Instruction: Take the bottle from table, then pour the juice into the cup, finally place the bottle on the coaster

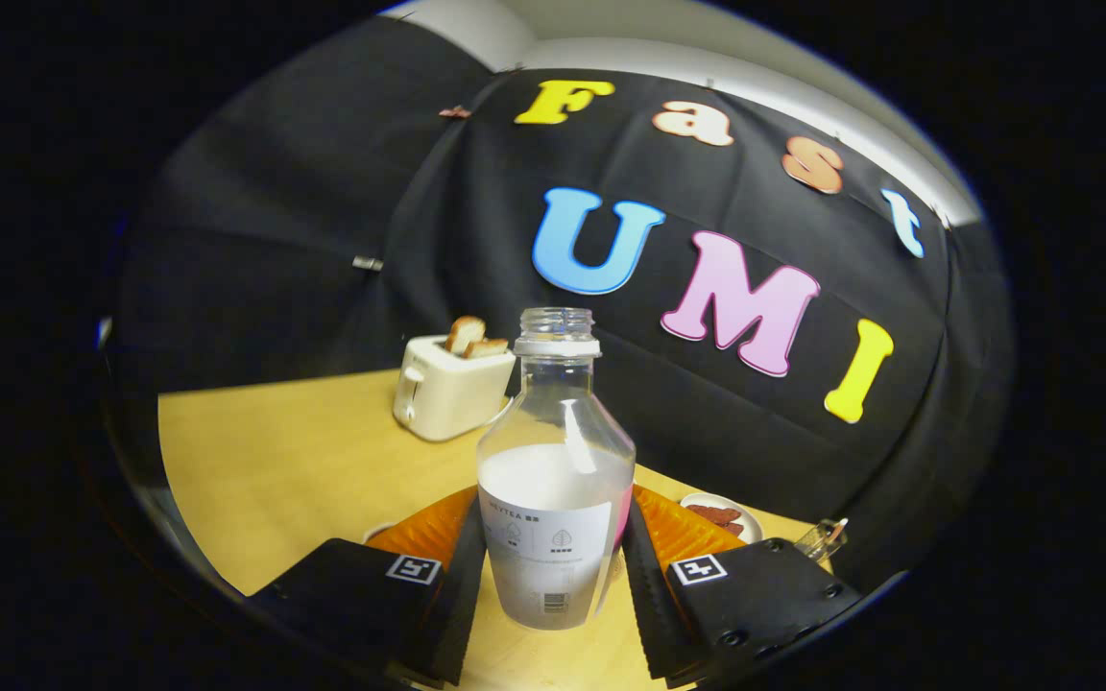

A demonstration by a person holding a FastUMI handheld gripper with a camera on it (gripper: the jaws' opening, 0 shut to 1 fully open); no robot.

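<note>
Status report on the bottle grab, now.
Hand-held gripper shut on bottle, uncapped, upright, about half full. Toaster beyond on table. Nothing in the way.

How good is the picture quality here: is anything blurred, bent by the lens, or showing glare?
In the gripper view, the bottle between the fingers is sharp, with a bright glare streak on its clear shoulder; the fisheye lens bends the table edge and tilts the scene; the toaster beyond stays clear; lighting is even, shadows soft.

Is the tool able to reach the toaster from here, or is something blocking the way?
Probably not directly: the bottle stands between the fingers of the tool, apparently held, and the toaster sits beyond it on the table.
</note>
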